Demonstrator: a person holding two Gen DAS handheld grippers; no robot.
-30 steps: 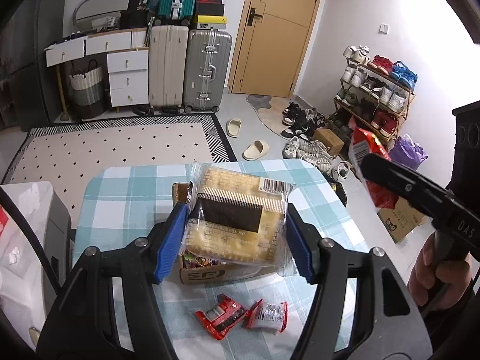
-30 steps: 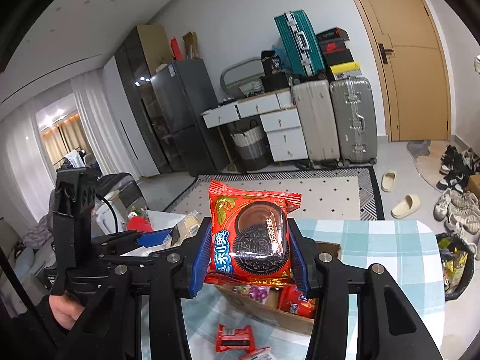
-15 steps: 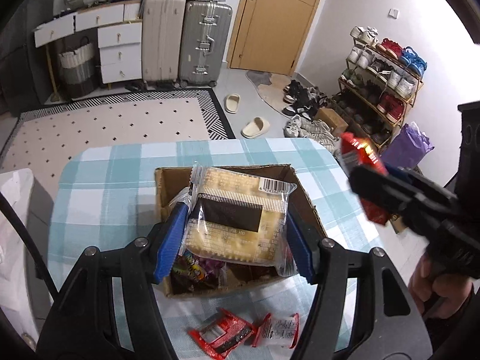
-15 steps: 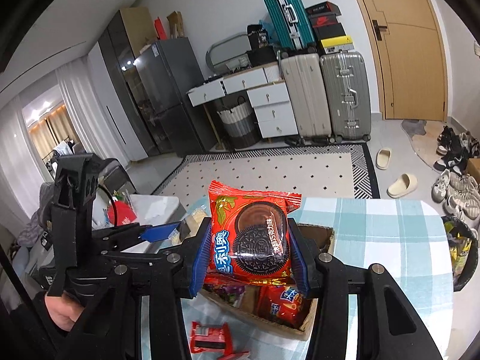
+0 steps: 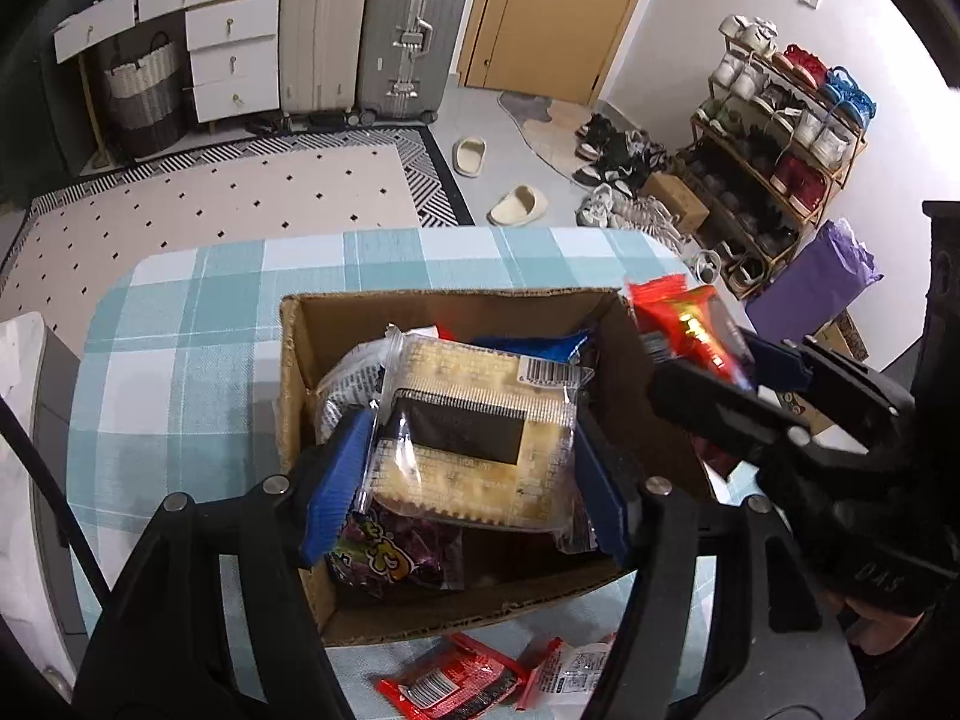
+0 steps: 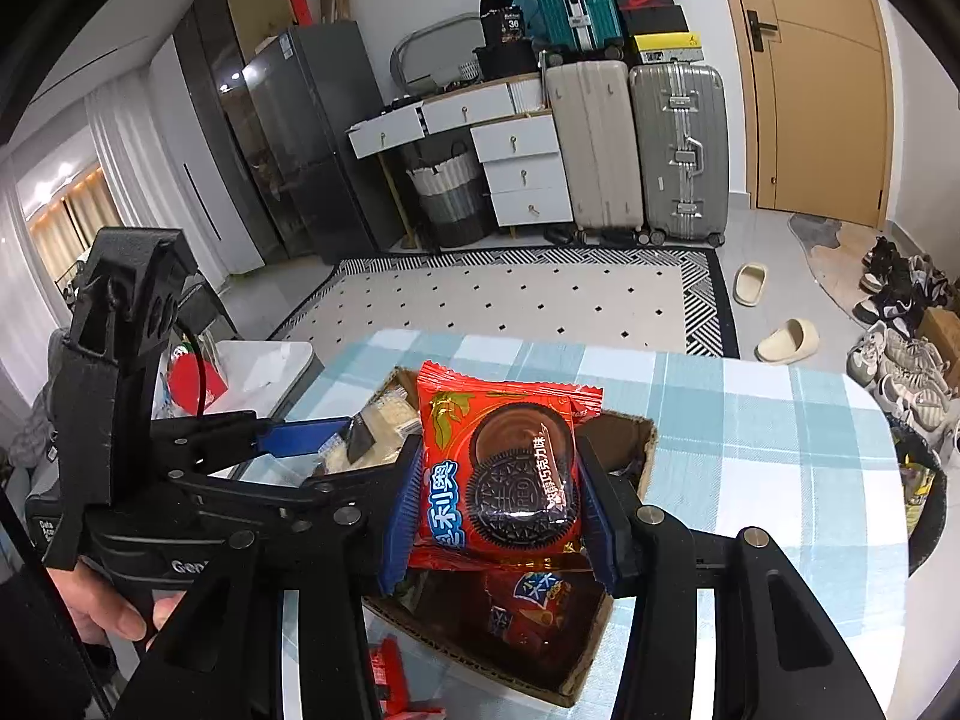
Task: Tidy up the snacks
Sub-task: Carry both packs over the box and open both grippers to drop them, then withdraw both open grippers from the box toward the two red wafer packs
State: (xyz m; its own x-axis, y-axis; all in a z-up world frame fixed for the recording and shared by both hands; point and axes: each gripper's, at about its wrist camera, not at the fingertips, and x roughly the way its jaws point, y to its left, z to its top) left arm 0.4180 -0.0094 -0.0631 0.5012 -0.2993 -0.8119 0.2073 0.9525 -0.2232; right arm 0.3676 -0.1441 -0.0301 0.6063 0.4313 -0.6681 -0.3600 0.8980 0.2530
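Observation:
My left gripper (image 5: 465, 480) is shut on a clear pack of pale crackers (image 5: 474, 438) and holds it over the open cardboard box (image 5: 294, 372) on the checked tablecloth. The box holds several snack packs, among them a purple one (image 5: 390, 558). My right gripper (image 6: 498, 492) is shut on a red Oreo pack (image 6: 498, 468) above the box's near end (image 6: 636, 438); it also shows in the left wrist view (image 5: 684, 324) at the box's right wall. Two small red packs (image 5: 447, 681) lie on the cloth in front of the box.
The table (image 5: 180, 324) has a teal and white checked cloth and rounded corners. A white appliance (image 6: 264, 360) stands beside its left side. Beyond are a patterned rug (image 5: 210, 204), suitcases (image 5: 414, 30), drawers and a shoe rack (image 5: 780, 138).
Both grippers have tipped and moved down toward the box with their packs. The cracker pack now hangs inside the box's opening, and the Oreo pack has come in over the box's right side.

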